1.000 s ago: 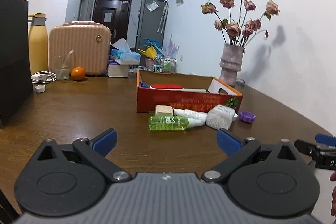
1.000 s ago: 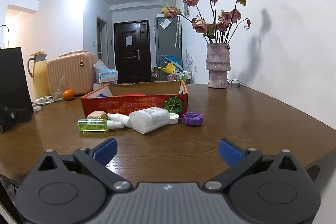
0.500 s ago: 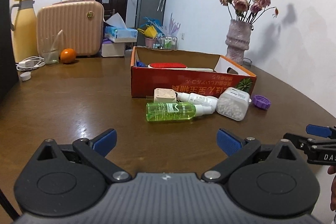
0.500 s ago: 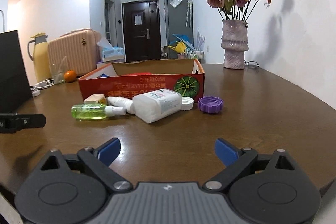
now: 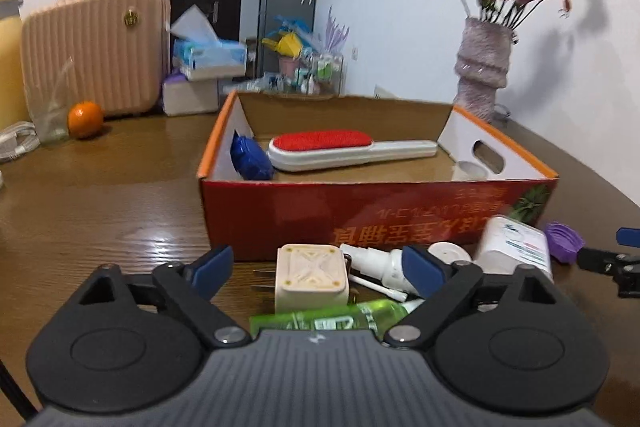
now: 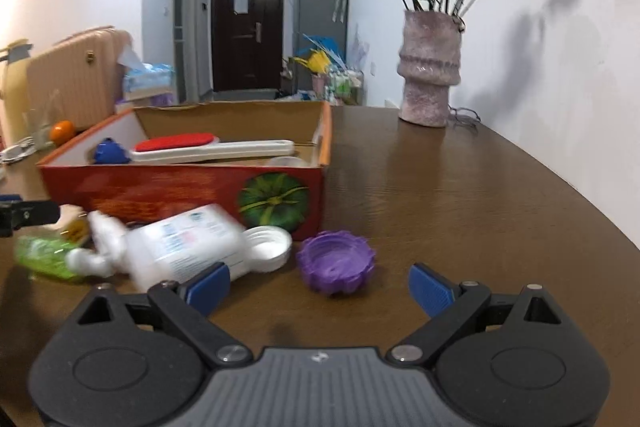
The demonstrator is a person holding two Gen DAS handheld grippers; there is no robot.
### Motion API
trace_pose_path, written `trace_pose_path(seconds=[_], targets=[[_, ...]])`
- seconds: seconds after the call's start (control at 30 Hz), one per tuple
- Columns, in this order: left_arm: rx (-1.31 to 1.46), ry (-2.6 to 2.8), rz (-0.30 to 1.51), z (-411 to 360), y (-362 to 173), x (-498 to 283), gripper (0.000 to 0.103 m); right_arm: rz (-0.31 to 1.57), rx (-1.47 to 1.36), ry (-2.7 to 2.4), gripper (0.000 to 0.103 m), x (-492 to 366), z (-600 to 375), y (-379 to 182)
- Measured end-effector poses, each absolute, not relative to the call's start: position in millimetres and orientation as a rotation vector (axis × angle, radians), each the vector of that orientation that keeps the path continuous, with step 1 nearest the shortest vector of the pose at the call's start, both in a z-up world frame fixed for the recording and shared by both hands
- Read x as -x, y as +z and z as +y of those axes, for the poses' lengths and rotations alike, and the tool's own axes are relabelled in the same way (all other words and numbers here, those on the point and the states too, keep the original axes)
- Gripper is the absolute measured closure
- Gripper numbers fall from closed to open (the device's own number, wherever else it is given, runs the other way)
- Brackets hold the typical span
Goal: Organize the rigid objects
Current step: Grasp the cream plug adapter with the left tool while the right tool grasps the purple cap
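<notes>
Left wrist view: green spray bottle [image 5: 320,319] lies crosswise, nozzle right; left tool [image 5: 318,267] closing, nothing gripped.

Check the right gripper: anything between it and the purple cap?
Nothing visible. The purple cap lies on bare table just ahead of the right gripper, roughly centred between its open jaws. The white bottle sits off to the left.

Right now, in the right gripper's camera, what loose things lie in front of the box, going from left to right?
Green spray bottle → white bottle lying on its side → white cap → purple cap.
</notes>
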State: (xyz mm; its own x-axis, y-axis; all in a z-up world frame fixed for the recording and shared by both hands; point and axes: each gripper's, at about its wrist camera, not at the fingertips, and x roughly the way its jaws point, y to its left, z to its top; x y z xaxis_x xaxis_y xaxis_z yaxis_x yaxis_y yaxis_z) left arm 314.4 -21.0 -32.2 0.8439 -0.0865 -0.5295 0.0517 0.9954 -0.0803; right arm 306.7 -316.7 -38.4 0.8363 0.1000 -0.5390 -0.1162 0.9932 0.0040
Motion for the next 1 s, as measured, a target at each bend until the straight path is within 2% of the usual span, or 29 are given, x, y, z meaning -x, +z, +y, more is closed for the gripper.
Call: trace_pose_path(seconds=[0.2, 0.37, 0.4, 0.5, 0.57, 0.63, 0.7, 0.8, 1.0], targets=[[0.124, -0.053, 0.645, -10, -48, -336, 0.014, 0.597, 0.009, 0.121, 0.007, -340, -326, -46], [0.149, -0.058, 0.666, -6, -53, -340, 0.023, 0.615, 0.012, 0.144, 0.008, -355, -325, -55], [0.146, -0.058, 0.664, -7, -54, -340, 0.024, 0.62, 0.011, 0.15, 0.009, -358, -324, -57], [0.142, -0.06, 0.658, -7, -54, -340, 0.036, 0.639, -0.026, 0.172, 0.015, -363, -326, -61], [0.141, -0.057, 0.658, -8, -53, -340, 0.037, 0.646, -0.058, 0.188, 0.021, -365, -330, -62], [0.144, -0.056, 0.658, -8, -53, -340, 0.037, 0.647, -0.082, 0.196, 0.038, -364, -334, -61], [0.142, -0.057, 0.661, -9, -52, -339, 0.037, 0.647, -0.088, 0.185, 0.049, -362, -336, -60], [0.146, -0.061, 0.636, -9, -50, -335, 0.042, 0.646, -0.104, 0.169, 0.049, -358, -340, -59], [0.09, -0.052, 0.595, -16, -41, -317, 0.042, 0.641, -0.113, 0.162, 0.049, -335, -343, -57]])
